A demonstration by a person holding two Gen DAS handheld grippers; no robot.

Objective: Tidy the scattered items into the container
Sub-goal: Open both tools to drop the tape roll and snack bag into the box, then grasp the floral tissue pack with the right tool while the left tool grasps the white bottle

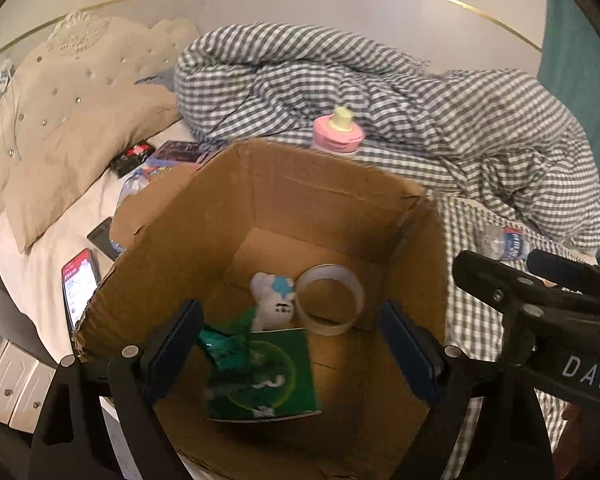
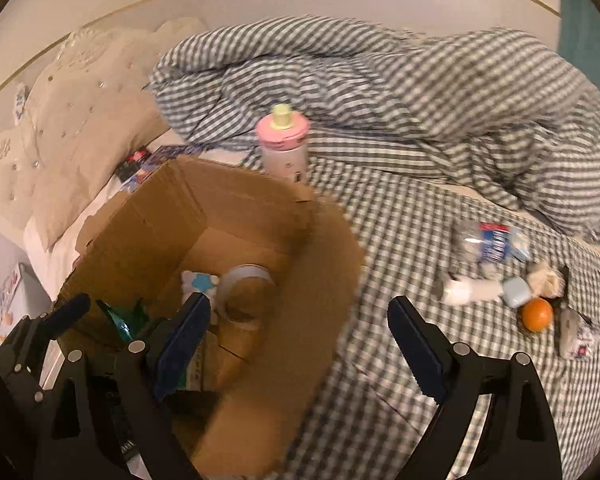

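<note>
Matt brown cardboard box [image 1: 284,200], glossy clear tape roll [image 1: 331,300], soft checked cloth duvet [image 1: 380,92].

We count one cardboard box [image 1: 260,208] holding three things: one tape roll [image 1: 330,300], one white plush toy [image 1: 270,300] and one green packet [image 1: 260,376]. On the bed we see two plastic water bottles [image 2: 486,242], one pink-capped bottle [image 2: 284,148], one orange [image 2: 537,314], two phones [image 1: 79,284] and one pillow [image 1: 80,128]
</note>
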